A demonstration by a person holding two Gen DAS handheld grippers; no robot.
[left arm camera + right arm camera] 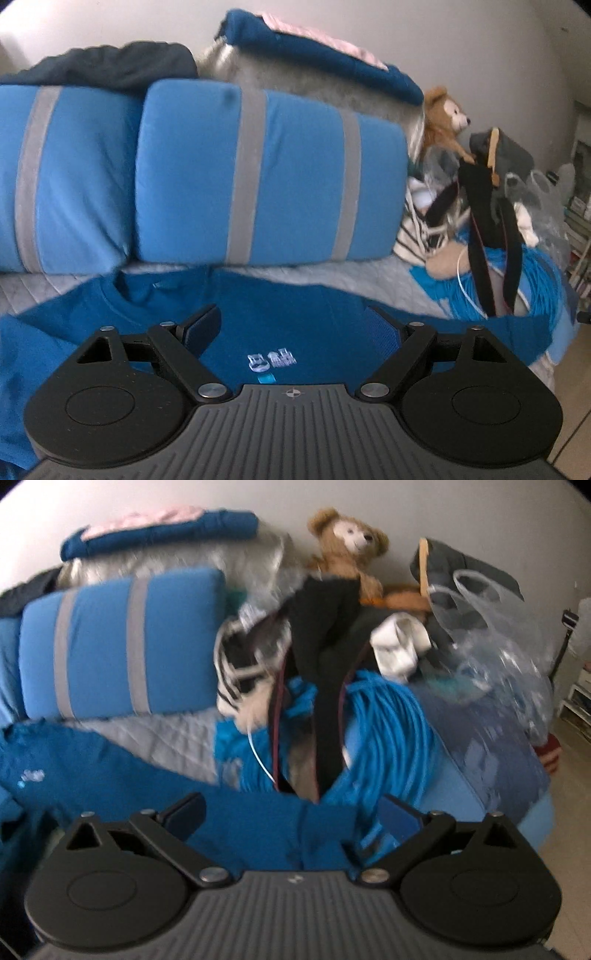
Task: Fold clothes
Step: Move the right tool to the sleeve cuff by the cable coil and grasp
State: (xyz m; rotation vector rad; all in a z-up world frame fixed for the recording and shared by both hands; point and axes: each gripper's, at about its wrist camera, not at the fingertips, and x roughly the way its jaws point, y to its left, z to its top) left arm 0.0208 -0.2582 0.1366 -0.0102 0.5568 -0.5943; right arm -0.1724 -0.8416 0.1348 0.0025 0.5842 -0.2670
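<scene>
A dark blue T-shirt lies spread on the grey quilted bed cover, its collar to the left and a small white chest logo near the camera. My left gripper hovers open over the shirt's chest, with nothing between its fingers. In the right wrist view the same T-shirt stretches from the left, and its sleeve end lies between the spread fingers of my right gripper. That gripper is open, just above or on the fabric; contact cannot be judged. The view is blurred.
Blue pillows with grey stripes stand behind the shirt, folded clothes piled on top. To the right sit a teddy bear, a black strap, a coil of blue cable, clear plastic bags and the bed's edge above the floor.
</scene>
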